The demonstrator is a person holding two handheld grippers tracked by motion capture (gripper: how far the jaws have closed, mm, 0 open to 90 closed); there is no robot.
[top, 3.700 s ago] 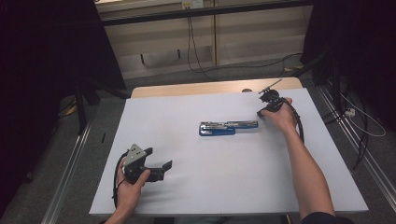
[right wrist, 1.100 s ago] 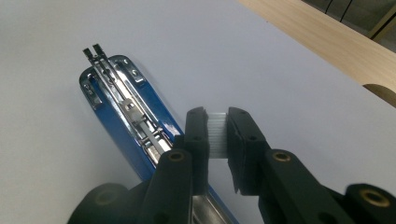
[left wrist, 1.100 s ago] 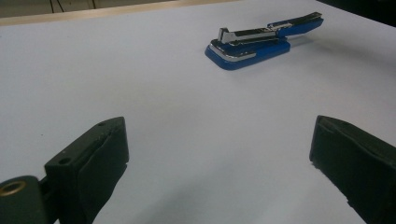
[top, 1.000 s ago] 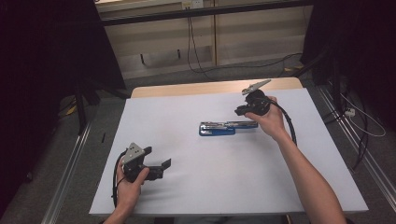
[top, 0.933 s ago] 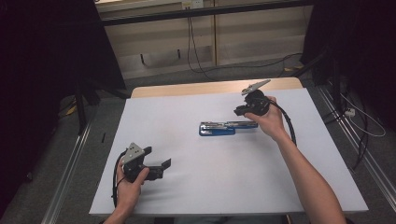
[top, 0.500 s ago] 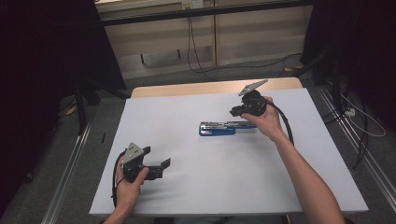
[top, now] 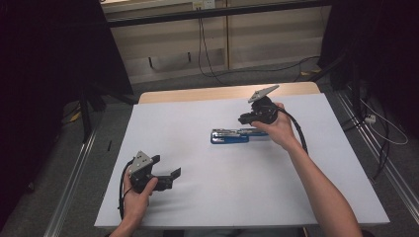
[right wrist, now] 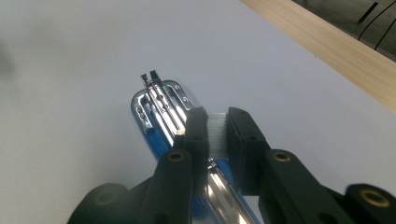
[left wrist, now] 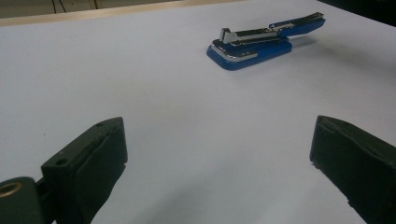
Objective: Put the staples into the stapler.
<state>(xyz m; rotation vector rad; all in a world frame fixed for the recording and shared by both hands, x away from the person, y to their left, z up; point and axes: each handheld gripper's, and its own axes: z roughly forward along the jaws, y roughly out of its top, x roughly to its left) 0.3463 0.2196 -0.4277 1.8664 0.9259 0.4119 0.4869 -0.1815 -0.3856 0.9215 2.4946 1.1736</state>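
While the right gripper point(right wrist: 212, 122) jaws pinch a small whitish strip of staples point(right wrist: 216, 133) | open blue-and-silver metal stapler point(right wrist: 161, 109) lies just below them | lower strip straight into its shiny track | left gripper point(left wrist: 219, 172) jaws spread wide, stapler far ahead.

A blue stapler point(top: 230, 136) lies open and flat at centre frame; a silvery staple strip point(right wrist: 218, 136) above it.

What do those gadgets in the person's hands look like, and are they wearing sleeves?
Both the left gripper and the right gripper are black, each with a grey three-cornered plate on top, a trailing black cable and brass-coloured pivots. Forearms are bare.
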